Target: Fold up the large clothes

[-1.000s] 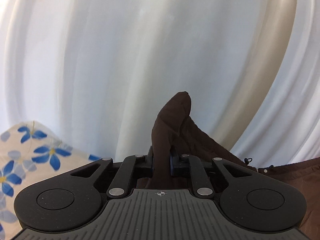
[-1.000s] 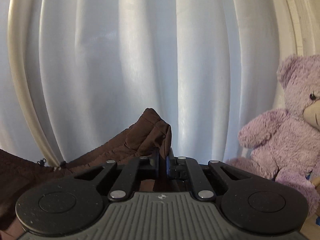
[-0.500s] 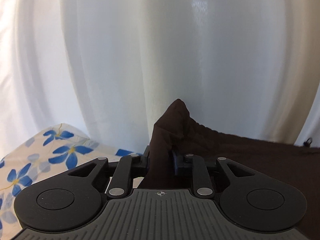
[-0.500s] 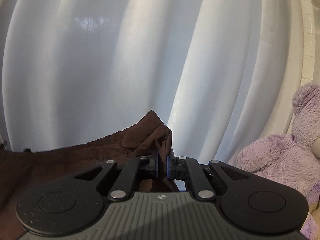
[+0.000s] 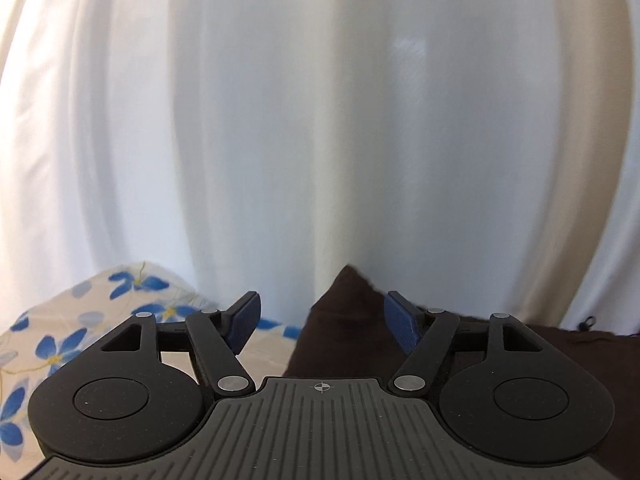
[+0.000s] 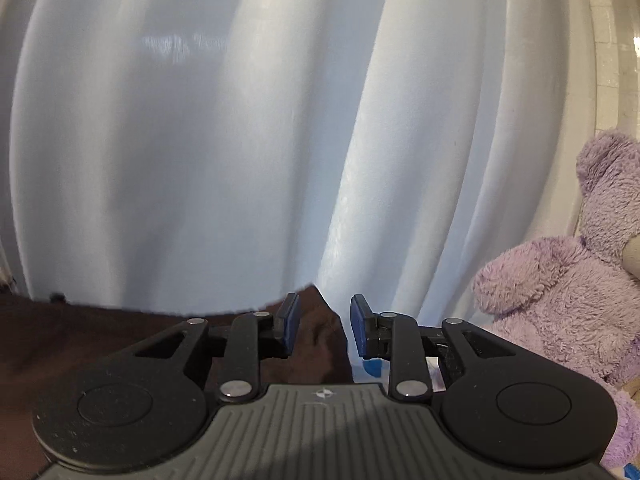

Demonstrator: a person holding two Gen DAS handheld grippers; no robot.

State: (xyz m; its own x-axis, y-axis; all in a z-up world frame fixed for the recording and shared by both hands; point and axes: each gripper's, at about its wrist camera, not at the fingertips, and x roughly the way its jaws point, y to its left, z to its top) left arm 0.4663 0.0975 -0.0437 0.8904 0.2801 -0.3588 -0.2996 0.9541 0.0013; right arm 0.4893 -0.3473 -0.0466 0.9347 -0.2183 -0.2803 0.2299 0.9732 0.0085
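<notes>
**Left wrist view, L to R**

- Bed sheet, cream cotton w/ blue flower print (image 5: 60,344): lower-left corner, runs under the gripper body.
- Left gripper (image 5: 322,322), black 2-finger w/ blue pads (image 5: 244,326): jaws spread wide, nothing clamped. L pad over the floral sheet; R pad just beside or touching the garment's peak, contact can't be told.
- Dark brown fabric garment (image 5: 344,332): raised corner sits in the gap between the pads, nearer the R one, held by neither. Rest of it spreads flat to the R edge of frame, behind the gripper's R side.
- Small dark drawcord end (image 5: 586,323): on the garment's far edge, R side.
- White pleated curtain (image 5: 320,120): fills the whole background, upright folds.

**Right wrist view, L to R**

- Same brown garment (image 6: 100,332): flat across lower L, far edge along the curtain base; its pointed corner rises between the pads.
- Right gripper (image 6: 324,324), same build: jaws partly open, narrower than the L unit's. Corner of cloth lies against the L pad, clear gap to the R pad; no clamping.
- Curtain (image 6: 240,140): background, folds slanting.
- Purple plush teddy bear (image 6: 568,288): far R, just beside the gripper's R side, apart from the garment.
</notes>
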